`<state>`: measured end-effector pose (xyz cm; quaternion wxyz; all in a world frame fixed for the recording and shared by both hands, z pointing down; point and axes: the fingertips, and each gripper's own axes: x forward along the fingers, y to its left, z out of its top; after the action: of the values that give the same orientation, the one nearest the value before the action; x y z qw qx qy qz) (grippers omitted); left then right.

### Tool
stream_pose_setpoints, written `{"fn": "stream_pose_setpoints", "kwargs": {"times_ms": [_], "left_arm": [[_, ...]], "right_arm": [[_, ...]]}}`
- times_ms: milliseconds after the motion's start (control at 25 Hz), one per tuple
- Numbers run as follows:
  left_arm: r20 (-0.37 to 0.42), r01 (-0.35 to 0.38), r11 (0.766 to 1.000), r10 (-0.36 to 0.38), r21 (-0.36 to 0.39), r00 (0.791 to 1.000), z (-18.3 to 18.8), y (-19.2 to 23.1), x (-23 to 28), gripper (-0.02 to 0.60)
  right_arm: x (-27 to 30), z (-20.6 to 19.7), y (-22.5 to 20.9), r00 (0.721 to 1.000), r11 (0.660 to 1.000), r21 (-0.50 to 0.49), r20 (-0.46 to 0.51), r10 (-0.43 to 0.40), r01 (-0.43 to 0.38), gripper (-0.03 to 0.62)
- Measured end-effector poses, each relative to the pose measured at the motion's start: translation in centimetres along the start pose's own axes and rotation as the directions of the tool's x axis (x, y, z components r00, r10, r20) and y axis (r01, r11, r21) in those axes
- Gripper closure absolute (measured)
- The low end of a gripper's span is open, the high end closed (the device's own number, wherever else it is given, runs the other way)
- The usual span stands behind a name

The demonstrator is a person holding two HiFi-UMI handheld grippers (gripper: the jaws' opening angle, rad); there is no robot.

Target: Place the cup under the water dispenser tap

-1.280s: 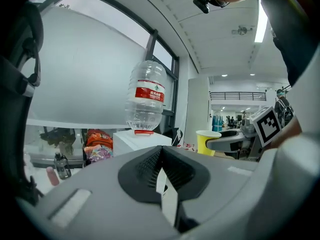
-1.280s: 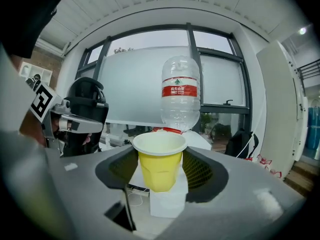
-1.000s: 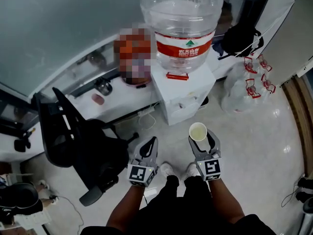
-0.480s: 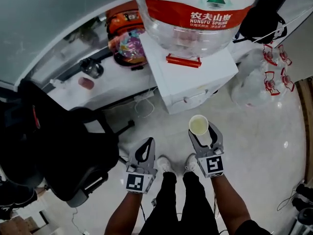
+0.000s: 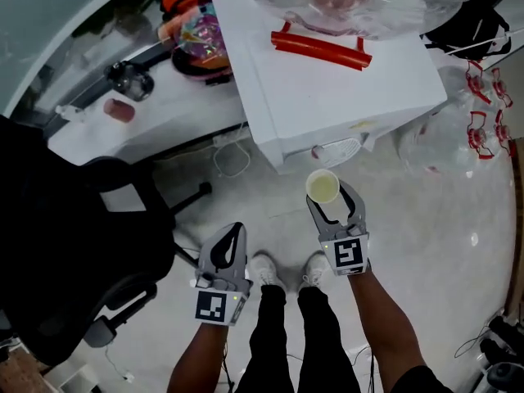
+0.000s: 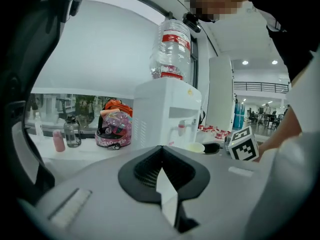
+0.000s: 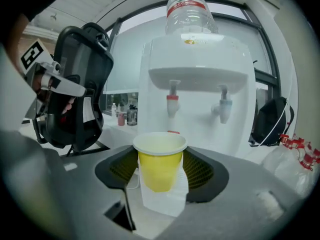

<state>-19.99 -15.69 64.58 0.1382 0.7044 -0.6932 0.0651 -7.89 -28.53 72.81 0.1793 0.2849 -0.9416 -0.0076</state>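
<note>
One yellow cup (image 7: 159, 160) stands upright, clamped between the two jaws of the right gripper (image 5: 332, 199), close in front of the one white water dispenser (image 7: 200, 79). From the cup, two taps hang higher up: a red tap (image 7: 172, 104) at twelve o'clock and a blue tap (image 7: 223, 109) at about one o'clock (neither is over the cup). One bottle (image 7: 190, 6) sits on top. The left gripper (image 5: 228, 250), at eight o'clock of the cup in the head view, holds nothing; its jaws seem closed together. One black chair (image 5: 74, 244) stands at nine o'clock.
</note>
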Motion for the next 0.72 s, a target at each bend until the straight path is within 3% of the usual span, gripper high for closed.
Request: {"fn": "stream_pose_setpoints", "kwargs": {"times_ms": [280, 720], "left_arm": [[-0.006, -0.036, 0.998, 0.036, -0.046, 0.999, -4.4, 0.7, 0.6, 0.568], [-0.014, -0.028, 0.998, 0.027, -0.057, 1.0, -6.2, -0.6, 0.4, 0.566]], "right_arm": [[4.5, -3.8, -1.2, 1.0, 0.998, 0.063, -0.005, -0.023, 0.023, 0.311], [8.2, -5.7, -2.2, 0.999, 0.997, 0.076, -0.023, -0.032, 0.033, 0.309]]}}
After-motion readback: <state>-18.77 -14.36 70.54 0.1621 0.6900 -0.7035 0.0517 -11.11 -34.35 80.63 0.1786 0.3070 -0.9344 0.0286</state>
